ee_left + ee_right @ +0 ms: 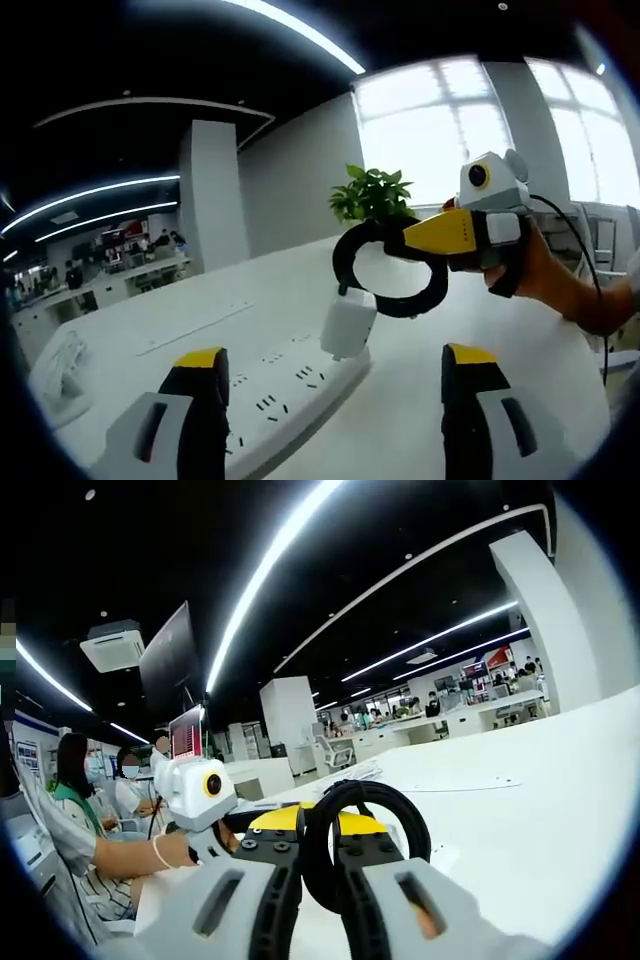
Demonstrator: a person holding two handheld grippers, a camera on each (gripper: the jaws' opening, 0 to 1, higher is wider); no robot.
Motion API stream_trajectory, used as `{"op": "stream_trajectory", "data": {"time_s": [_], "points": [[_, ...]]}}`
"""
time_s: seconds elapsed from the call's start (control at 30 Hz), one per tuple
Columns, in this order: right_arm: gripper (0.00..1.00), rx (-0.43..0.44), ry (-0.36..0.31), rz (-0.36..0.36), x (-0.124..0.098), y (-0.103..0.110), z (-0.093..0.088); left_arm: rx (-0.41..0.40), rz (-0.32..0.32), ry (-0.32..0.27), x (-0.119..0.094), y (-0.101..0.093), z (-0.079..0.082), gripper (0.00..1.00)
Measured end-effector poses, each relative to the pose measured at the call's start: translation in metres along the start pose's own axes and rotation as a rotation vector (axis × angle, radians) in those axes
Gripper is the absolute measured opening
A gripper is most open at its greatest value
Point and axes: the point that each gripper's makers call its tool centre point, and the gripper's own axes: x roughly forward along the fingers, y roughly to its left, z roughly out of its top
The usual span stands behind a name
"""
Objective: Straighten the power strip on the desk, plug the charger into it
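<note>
A white power strip (285, 388) lies at a slant on the white desk (420, 400), just beyond my left gripper (335, 357), whose jaws stand open on either side of it. A white charger (348, 322) hangs over the strip's far end from its coiled black cable (392, 300). My right gripper (412, 240), held by a hand (535, 272), is shut on that cable's loop. In the right gripper view the cable loop (410, 825) rises between the shut jaws of the right gripper (318, 832). The charger itself is hidden there.
A potted green plant (372, 193) stands behind the cable at the desk's far side. A crumpled white item (58, 368) lies at the left edge. A hand (185, 850) and seated people (75, 780) are to the left. More desks (480, 718) stand further back.
</note>
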Motion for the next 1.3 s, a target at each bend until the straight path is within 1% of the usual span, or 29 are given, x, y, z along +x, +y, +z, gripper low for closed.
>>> {"op": "stream_trajectory", "data": {"time_s": [0.13, 0.27, 0.43, 0.6, 0.73, 0.83, 0.93, 1.1, 1.23, 1.3], "points": [[0.09, 0.001, 0.003, 0.004, 0.0, 0.001, 0.0, 0.01, 0.004, -0.008, 0.005, 0.001, 0.001, 0.88], [0.09, 0.007, 0.006, 0.011, 0.0, 0.003, -0.002, 0.021, -0.007, 0.014, 0.01, -0.001, -0.003, 0.87], [0.09, 0.016, 0.003, 0.028, 0.001, 0.006, -0.001, 0.051, -0.005, 0.017, 0.016, -0.003, -0.001, 0.86], [0.09, 0.025, 0.011, 0.038, 0.003, 0.008, -0.004, 0.083, 0.019, 0.034, 0.023, 0.0, -0.004, 0.85], [0.09, 0.027, 0.015, 0.046, 0.004, 0.01, -0.005, 0.125, 0.04, 0.03, 0.029, -0.001, -0.001, 0.83], [0.09, 0.027, 0.016, 0.051, 0.005, 0.012, -0.006, 0.147, 0.04, 0.021, 0.033, -0.003, 0.002, 0.83], [0.09, 0.027, 0.018, 0.053, 0.005, 0.012, -0.006, 0.157, 0.043, 0.024, 0.037, -0.004, 0.001, 0.81], [0.09, 0.024, 0.02, 0.059, 0.005, 0.014, -0.007, 0.154, 0.04, 0.017, 0.039, -0.006, 0.002, 0.78], [0.09, 0.023, 0.022, 0.064, 0.005, 0.016, -0.007, 0.158, 0.039, 0.027, 0.041, -0.007, 0.0, 0.74], [0.09, 0.024, 0.023, 0.065, 0.005, 0.017, -0.008, 0.157, 0.034, 0.031, 0.041, -0.008, -0.001, 0.7]]}}
